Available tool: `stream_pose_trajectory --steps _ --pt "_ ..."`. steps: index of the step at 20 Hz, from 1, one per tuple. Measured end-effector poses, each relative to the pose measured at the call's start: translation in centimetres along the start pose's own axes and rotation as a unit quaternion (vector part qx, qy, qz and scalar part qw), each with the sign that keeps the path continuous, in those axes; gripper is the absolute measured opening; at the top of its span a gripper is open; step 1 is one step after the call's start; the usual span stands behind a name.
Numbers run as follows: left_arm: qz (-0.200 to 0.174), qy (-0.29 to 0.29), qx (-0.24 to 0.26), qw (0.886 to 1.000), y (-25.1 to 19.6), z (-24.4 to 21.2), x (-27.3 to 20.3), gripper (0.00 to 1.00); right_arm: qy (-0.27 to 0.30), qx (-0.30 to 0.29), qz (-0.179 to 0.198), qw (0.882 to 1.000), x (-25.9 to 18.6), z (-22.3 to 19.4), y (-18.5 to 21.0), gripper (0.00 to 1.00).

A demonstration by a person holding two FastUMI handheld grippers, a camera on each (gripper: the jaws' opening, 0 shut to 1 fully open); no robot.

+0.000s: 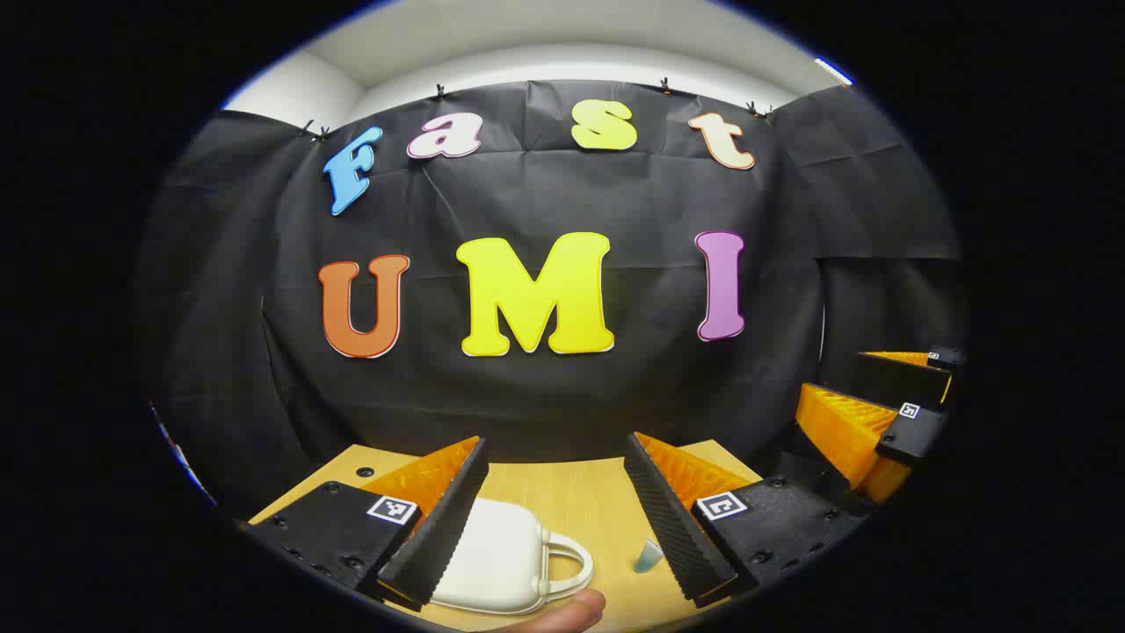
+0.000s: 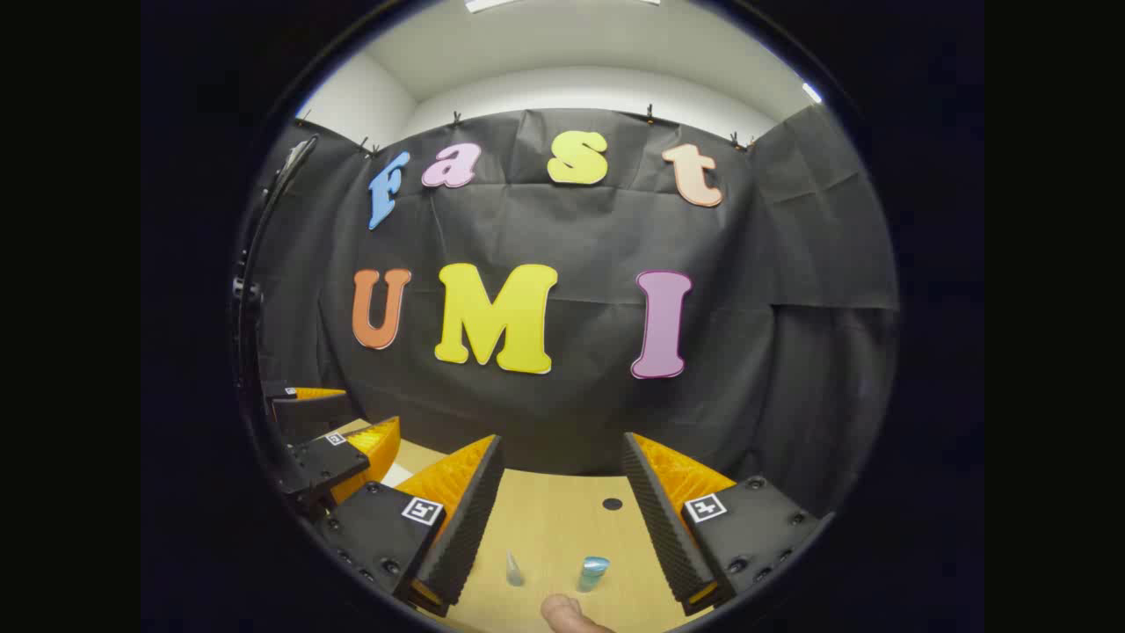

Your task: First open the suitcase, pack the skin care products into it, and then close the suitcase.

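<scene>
Left claw (image 1: 556, 519) overlooks the white suitcase (image 1: 505, 558); right claw (image 2: 562, 519), two bottles (image 2: 593, 571).

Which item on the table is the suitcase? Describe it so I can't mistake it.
Look at the wooden table in front of the black cloth wall, seen in the left gripper view. The suitcase lies on it, partly behind the left gripper. It is the white, rounded shell with a loop handle, closed, far bigger than the small bluish bottle beside it.
</scene>
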State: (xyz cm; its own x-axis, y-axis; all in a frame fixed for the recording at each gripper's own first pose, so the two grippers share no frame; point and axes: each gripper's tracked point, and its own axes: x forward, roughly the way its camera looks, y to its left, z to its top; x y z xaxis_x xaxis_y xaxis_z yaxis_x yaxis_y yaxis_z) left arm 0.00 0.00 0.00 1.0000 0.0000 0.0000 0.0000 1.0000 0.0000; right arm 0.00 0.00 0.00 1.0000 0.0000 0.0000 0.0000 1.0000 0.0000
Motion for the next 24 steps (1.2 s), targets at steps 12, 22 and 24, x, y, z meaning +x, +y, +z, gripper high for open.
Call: stream_pose_trajectory --steps 12,22,24 --pt "0.0 0.009 -0.019 1.0 -0.7 -0.4 -0.9 0.99 0.005 -0.01 0.0 1.0 -0.2 -0.6 -0.3 0.81" --pt "0.009 0.022 -0.017 1.0 0.0 -1.6 -1.1 0.99 -0.01 -0.03 -0.004 0.999 -1.0 0.2 -1.3 0.81" --pt "0.014 0.023 -0.002 1.0 0.1 -2.4 -1.0 1.0 -0.027 -0.043 -0.016 0.999 -1.1 0.9 -2.7 0.81"
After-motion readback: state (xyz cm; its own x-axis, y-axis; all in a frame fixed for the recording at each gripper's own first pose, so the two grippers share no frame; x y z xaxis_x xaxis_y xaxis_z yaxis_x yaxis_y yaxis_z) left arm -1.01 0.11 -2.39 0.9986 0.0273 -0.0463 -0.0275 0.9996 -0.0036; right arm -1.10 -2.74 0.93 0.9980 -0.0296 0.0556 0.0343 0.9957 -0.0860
